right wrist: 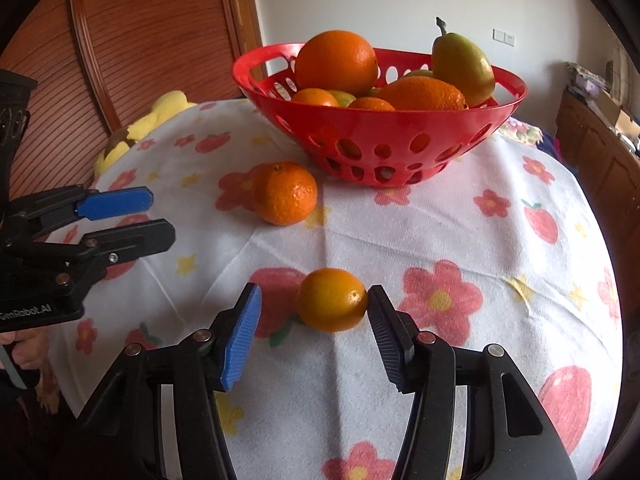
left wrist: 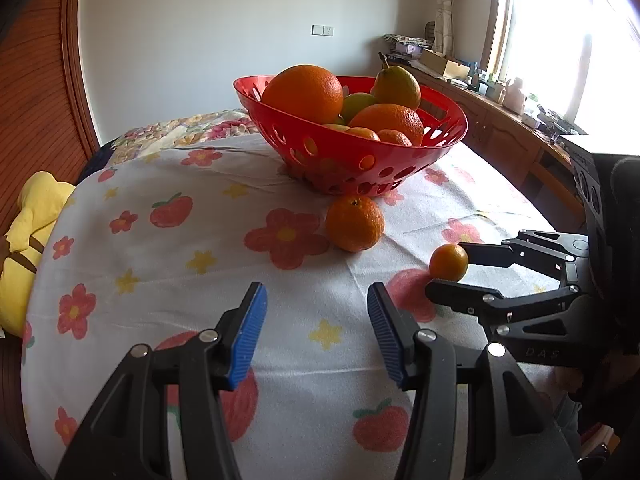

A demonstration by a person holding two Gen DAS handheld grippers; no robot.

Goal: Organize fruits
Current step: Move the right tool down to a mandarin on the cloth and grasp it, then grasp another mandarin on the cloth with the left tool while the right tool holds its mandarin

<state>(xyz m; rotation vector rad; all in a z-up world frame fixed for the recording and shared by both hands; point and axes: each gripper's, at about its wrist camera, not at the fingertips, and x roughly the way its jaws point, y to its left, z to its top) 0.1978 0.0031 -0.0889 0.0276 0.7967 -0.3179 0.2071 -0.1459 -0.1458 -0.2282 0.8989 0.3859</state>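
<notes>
A red perforated basket (left wrist: 448, 140) (right wrist: 500, 120) holds oranges, a pear and several other fruits. A mandarin (left wrist: 354, 223) (right wrist: 285, 193) lies on the floral cloth in front of it. A small orange (right wrist: 332, 299) (left wrist: 448, 262) lies nearer, between the open fingers of my right gripper (right wrist: 314, 312) (left wrist: 444, 266); the right fingertip (right wrist: 378, 300) touches it and the left pad is apart. My left gripper (left wrist: 316, 304) (right wrist: 156, 216) is open and empty, low over the cloth, left of the small orange.
The fruit rests on a white cloth with red flowers (left wrist: 160, 264) (right wrist: 460, 232). A yellow plush toy (left wrist: 28, 232) (right wrist: 160, 116) sits at the left edge. A wooden panel (right wrist: 140, 32) stands behind. A cluttered wooden counter (left wrist: 500, 120) runs under the window at right.
</notes>
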